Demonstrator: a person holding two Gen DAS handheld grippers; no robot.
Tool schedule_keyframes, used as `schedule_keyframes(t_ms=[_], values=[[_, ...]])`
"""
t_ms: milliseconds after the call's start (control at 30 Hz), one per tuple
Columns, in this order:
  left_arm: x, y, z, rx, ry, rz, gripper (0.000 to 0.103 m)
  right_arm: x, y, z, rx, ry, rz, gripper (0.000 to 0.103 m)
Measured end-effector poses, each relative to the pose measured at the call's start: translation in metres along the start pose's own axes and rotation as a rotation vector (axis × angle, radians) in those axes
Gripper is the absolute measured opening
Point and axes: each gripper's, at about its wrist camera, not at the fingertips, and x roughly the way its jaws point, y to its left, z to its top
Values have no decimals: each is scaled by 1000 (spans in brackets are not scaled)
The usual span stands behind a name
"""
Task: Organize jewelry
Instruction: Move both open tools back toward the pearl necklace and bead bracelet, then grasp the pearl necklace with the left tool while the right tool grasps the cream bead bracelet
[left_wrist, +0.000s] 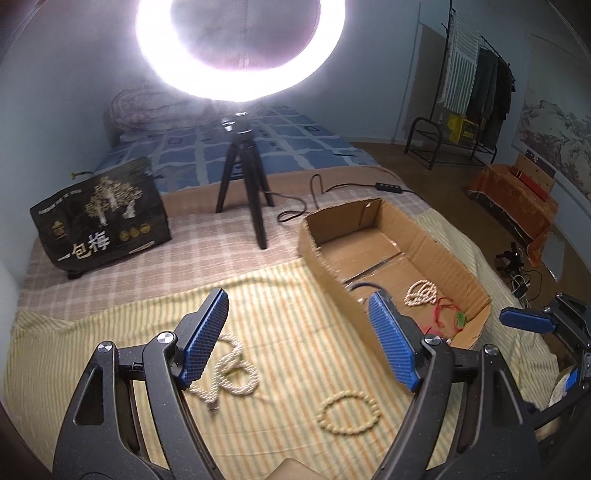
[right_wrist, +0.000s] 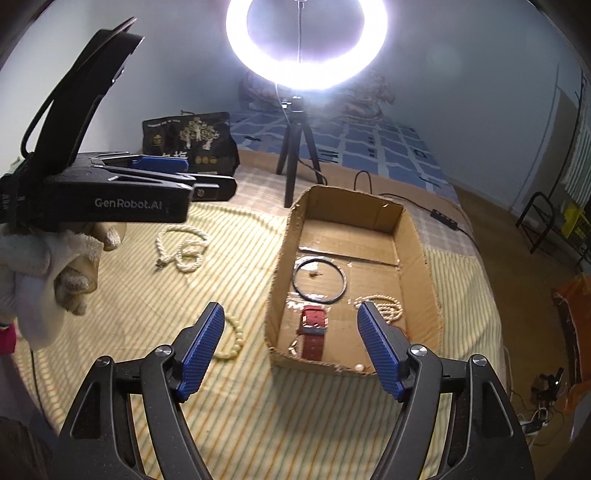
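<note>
An open cardboard box (right_wrist: 417, 243) lies on a striped cloth; it also shows in the left wrist view (left_wrist: 443, 251). Inside are a black ring (right_wrist: 319, 280), a red watch strap (right_wrist: 313, 332), a cream bead necklace (right_wrist: 388, 306) and a loose pearl (right_wrist: 358, 367). On the cloth lie a twisted pearl rope (left_wrist: 229, 376) and a cream bead bracelet (left_wrist: 349, 411). My left gripper (left_wrist: 295, 336) is open and empty above these two. My right gripper (right_wrist: 290, 349) is open and empty at the box's near end.
A ring light on a black tripod (left_wrist: 243, 177) stands behind the box, with its cable (left_wrist: 295, 210) trailing right. A black printed bag (left_wrist: 101, 218) sits at the back left. A blue bed lies behind. A clothes rack (left_wrist: 469, 92) stands at the right.
</note>
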Motion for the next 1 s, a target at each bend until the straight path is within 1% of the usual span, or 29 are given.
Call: schedule_keyframes(t_ms=[200,367,433,533,633,767,900,1000], values=[[-4,34,-16,-24,30,28,81,4,9,-10,18,18,47,77],[-6,65,-33,-64,59,52,81,12,17,-23,39,46,113,78],[-5,80,-42,-81,78,70,81,15,21,-28,37,60,123,78],[-6,95,-53,-109,94,76,81,21,27,-35,34,79,141,78],[-3,103,-61,-129,112,78,81,28,35,-40,23,99,160,78],[5,111,-71,-180,152,45,81,35,46,-43,11,116,205,78],[15,112,-78,-199,182,36,81,46,57,-42,-5,136,222,78],[24,110,-82,-207,210,24,81,56,62,-42,-9,157,213,78]])
